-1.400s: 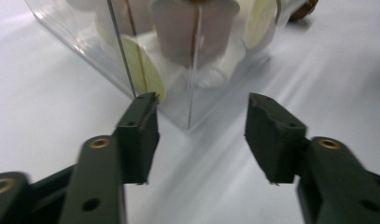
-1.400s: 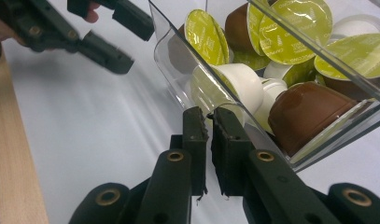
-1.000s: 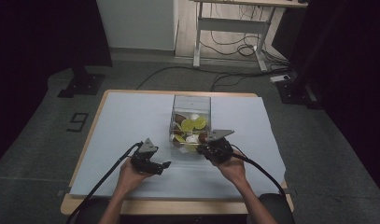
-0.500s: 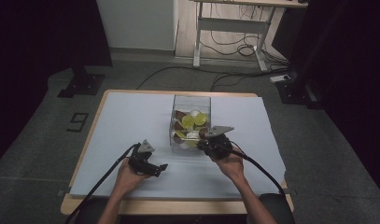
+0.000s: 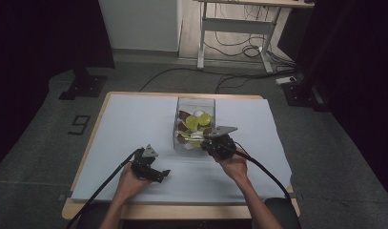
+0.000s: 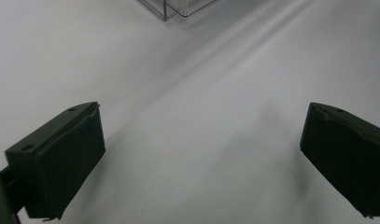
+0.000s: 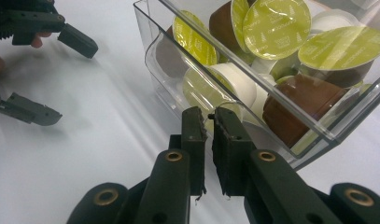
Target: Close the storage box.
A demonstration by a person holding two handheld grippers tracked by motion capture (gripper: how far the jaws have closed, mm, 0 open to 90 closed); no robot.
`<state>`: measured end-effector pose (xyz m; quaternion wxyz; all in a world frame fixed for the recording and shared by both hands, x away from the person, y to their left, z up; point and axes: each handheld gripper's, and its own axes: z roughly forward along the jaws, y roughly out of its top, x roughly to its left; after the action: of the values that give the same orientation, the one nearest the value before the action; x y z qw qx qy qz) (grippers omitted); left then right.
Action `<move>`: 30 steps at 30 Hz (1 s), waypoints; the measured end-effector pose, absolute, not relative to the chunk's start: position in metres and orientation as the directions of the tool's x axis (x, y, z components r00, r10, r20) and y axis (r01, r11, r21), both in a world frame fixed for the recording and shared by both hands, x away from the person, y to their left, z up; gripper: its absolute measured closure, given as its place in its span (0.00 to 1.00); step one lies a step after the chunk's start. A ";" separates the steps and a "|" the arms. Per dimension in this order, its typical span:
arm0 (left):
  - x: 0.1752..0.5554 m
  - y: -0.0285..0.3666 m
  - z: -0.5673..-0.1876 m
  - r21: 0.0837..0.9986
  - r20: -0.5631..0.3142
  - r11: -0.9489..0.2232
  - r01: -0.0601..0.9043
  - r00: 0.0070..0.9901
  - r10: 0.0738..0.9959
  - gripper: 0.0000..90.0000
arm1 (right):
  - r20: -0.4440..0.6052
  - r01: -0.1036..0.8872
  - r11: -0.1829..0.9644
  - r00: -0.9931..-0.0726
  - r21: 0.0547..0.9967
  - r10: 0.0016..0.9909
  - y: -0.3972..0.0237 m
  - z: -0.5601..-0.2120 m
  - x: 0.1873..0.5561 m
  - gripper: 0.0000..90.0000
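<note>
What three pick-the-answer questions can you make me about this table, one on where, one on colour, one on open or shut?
1. Where do the pods lie?
A. in the clear box
B. loose on the sheet
C. on the floor

2. What colour are most pod lids?
A. red
B. yellow-green
C. blue

3. How do the left gripper jaws stand?
A. shut on a pod
B. shut, empty
C. wide open, empty

Answers:
1 A: the pods pile up inside the see-through walls.
2 B: the round foil tops look yellow-green.
3 C: its jaws stand far apart over the bare white sheet; they have just been opening.
</note>
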<state>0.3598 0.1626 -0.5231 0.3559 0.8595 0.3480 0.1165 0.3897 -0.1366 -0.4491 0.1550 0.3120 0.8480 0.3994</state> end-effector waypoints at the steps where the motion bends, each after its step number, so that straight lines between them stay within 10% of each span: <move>1: 0.360 0.163 -0.523 0.693 -0.048 -0.504 0.516 0.730 0.681 0.00 | -0.014 0.407 0.486 -0.755 0.773 0.655 -0.136 -0.449 0.390 0.92; 30: 0.360 0.161 -0.526 0.687 -0.049 -0.511 0.517 0.735 0.677 0.01 | -0.030 0.412 0.461 -0.719 0.786 0.694 -0.134 -0.452 0.404 0.93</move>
<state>0.3596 0.1615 -0.5258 0.3530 0.8618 0.3462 0.1133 0.4037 -0.1335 -0.4523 0.1763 0.3308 0.8362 0.4003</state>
